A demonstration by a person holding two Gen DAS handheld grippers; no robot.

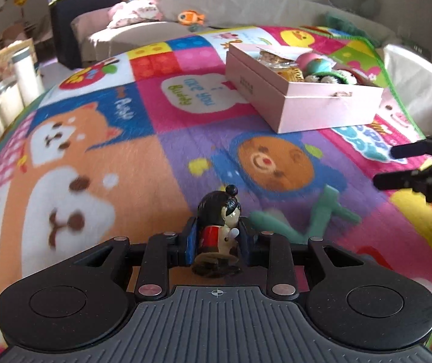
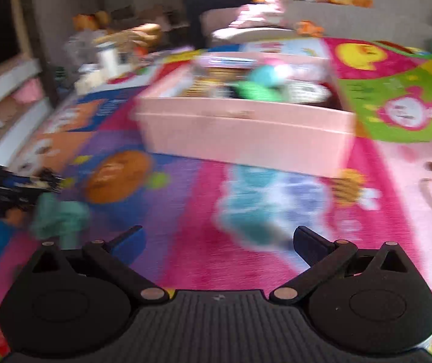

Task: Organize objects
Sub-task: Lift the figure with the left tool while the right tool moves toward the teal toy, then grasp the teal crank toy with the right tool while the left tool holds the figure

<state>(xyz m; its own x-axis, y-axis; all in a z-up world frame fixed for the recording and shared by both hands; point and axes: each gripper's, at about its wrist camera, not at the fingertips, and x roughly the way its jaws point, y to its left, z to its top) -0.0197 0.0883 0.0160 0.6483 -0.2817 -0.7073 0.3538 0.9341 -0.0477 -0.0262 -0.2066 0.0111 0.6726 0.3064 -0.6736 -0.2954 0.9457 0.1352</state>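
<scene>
My left gripper (image 1: 219, 236) is shut on a small doll figurine (image 1: 220, 227) with black hair and a red top, held above the colourful play mat (image 1: 94, 151). A green toy (image 1: 321, 214) lies on the mat just ahead to the right. A pink box (image 1: 300, 99) with several toys in it sits at the far right. My right gripper (image 2: 219, 239) is open and empty above the mat, facing the pink box (image 2: 246, 133); it also shows in the left wrist view (image 1: 397, 166). The green toy (image 2: 58, 214) lies to its left, beside the left gripper (image 2: 34, 183).
A beige sofa (image 1: 143, 33) with plush toys stands beyond the mat. White bottles and clutter (image 1: 19, 81) sit at the left edge. A dark table (image 1: 73, 6) stands at the back. The right wrist view is motion-blurred.
</scene>
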